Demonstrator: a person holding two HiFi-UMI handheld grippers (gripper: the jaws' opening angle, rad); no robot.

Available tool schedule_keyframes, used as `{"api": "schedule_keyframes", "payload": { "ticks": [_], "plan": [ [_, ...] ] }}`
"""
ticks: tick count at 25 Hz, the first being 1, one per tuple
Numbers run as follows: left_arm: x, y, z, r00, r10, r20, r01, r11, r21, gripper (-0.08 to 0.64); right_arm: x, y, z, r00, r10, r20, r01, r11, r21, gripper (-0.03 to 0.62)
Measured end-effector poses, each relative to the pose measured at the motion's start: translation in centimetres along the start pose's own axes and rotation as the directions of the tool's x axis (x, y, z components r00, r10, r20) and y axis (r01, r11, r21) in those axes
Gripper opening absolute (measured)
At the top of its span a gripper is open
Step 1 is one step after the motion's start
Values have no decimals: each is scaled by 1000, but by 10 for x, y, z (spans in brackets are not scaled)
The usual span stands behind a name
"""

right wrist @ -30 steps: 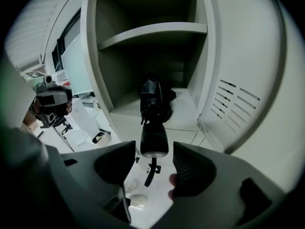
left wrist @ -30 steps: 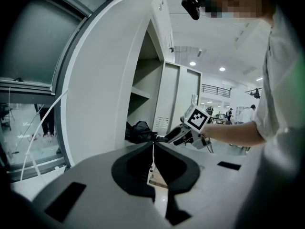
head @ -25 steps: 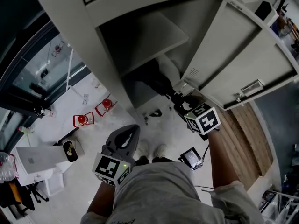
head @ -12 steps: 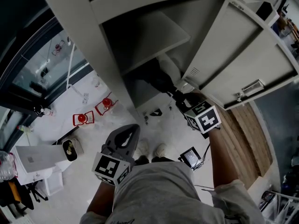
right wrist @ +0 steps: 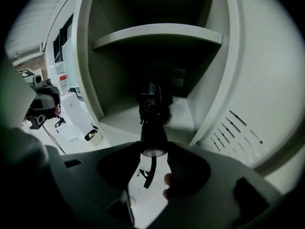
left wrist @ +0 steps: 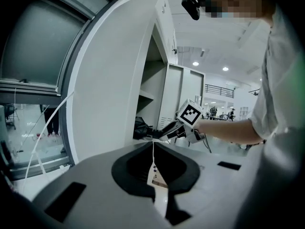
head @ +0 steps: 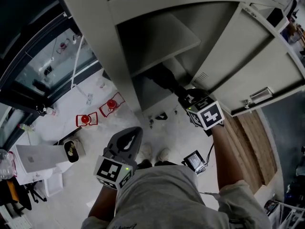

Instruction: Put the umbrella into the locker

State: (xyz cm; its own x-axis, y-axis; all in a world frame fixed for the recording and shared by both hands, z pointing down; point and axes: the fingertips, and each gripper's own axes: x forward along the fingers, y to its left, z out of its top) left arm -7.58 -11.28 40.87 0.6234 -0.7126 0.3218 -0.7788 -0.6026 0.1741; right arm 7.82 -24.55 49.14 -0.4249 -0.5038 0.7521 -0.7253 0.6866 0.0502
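We find the umbrella (right wrist: 152, 109) mostly inside the locker (right wrist: 157, 32); right gripper (right wrist: 153, 150), jaws just closed further, clamps its handle (right wrist: 153, 136); left gripper (left wrist: 153, 144) clenched, idle; release outstanding

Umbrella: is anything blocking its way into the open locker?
Nothing visible does. The umbrella already pokes into the locker, below the shelf, and the door stands swung open at the right, off its path.
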Motion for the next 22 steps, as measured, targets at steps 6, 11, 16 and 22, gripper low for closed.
{"api": "schedule_keyframes", "payload": {
  "ticks": [6, 11, 16, 22],
  "plan": [
    [-5, 7, 0, 1000, 27, 4, -27, 1000, -7, 20, 10, -1, 9, 1000, 12, -1, -12, 1000, -10, 190],
    [-6, 11, 0, 999, 45, 5, -45, 999, -14, 20, 19, -4, 15, 1000, 21, -7, -21, 1000, -18, 190],
    [-8, 13, -1, 998, 55, 8, -55, 998, -20, 20, 26, -4, 22, 1000, 24, -7, -24, 999, -21, 190],
    [-9, 14, -2, 998, 66, 12, -66, 997, -26, 20, 33, -4, 25, 999, 29, -14, -29, 999, -21, 190]
  ]
}}
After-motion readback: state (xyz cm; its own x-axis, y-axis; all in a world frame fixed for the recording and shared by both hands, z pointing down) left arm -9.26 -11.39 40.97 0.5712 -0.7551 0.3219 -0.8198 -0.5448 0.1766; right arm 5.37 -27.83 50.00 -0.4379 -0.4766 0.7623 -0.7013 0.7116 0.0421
